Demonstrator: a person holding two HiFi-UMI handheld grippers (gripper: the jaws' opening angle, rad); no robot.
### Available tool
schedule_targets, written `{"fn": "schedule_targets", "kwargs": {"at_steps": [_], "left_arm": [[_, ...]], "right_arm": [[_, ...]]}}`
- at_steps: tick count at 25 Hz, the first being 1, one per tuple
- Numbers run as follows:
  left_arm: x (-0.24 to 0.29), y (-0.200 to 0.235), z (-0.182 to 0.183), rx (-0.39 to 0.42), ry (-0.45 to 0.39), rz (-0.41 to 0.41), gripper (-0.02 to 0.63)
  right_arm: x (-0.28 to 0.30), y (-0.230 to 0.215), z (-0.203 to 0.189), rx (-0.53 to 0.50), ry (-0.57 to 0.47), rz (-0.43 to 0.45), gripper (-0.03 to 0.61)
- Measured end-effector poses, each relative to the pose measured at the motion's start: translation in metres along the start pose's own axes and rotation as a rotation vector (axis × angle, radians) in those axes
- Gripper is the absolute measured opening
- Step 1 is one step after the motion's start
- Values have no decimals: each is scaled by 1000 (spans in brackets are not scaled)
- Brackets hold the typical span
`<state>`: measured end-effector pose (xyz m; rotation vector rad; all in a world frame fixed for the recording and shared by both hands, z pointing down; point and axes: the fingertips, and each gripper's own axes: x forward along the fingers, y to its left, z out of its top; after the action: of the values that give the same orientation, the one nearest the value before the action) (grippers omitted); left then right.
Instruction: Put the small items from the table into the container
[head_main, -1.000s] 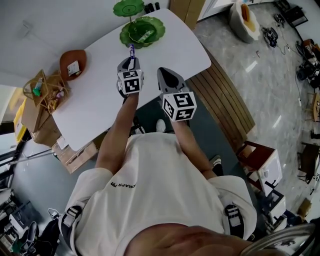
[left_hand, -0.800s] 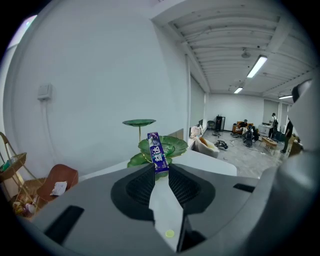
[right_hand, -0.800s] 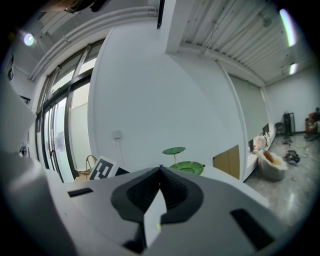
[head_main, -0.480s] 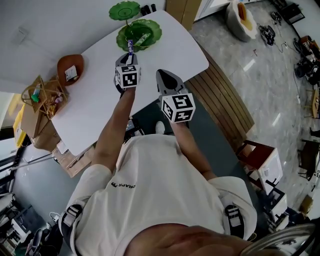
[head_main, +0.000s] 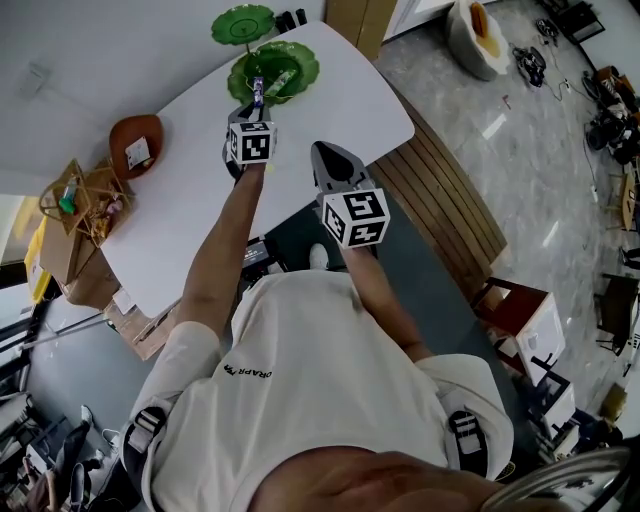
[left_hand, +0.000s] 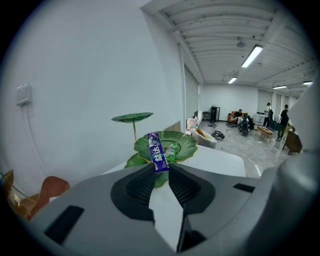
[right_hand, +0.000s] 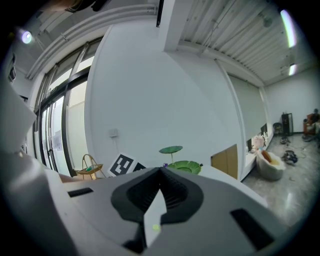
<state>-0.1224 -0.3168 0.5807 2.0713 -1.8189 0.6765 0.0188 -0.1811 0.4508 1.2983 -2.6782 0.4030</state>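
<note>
Purple stick packet (left_hand: 158, 151) is standing nearly upright in the tips of the left gripper (left_hand: 161, 169), whose jaws are clamping its lower end (the print on the wrapper is too small to read). Seen from the head camera, that gripper is reaching across the white table (head_main: 340, 95) and holding the packet at the near rim of the green leaf-shaped dish (left_hand: 190, 144), which is sitting below a smaller green plate (left_hand: 132, 118) on a thin stem. A pale item (head_main: 283, 76) is lying in the dish. The right gripper (right_hand: 161, 171) is hanging at the table's near edge, jaws pinched together on nothing. A brown bowl (head_main: 135, 135) is sitting well apart, toward the table's left end.
</note>
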Motion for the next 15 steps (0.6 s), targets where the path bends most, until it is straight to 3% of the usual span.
{"fn": "schedule_targets", "kwargs": {"at_steps": [15], "left_arm": [[39,3,3,64,71,-63,87]], "right_arm": [[9,-8,-3,-2,18,-19,6]]}}
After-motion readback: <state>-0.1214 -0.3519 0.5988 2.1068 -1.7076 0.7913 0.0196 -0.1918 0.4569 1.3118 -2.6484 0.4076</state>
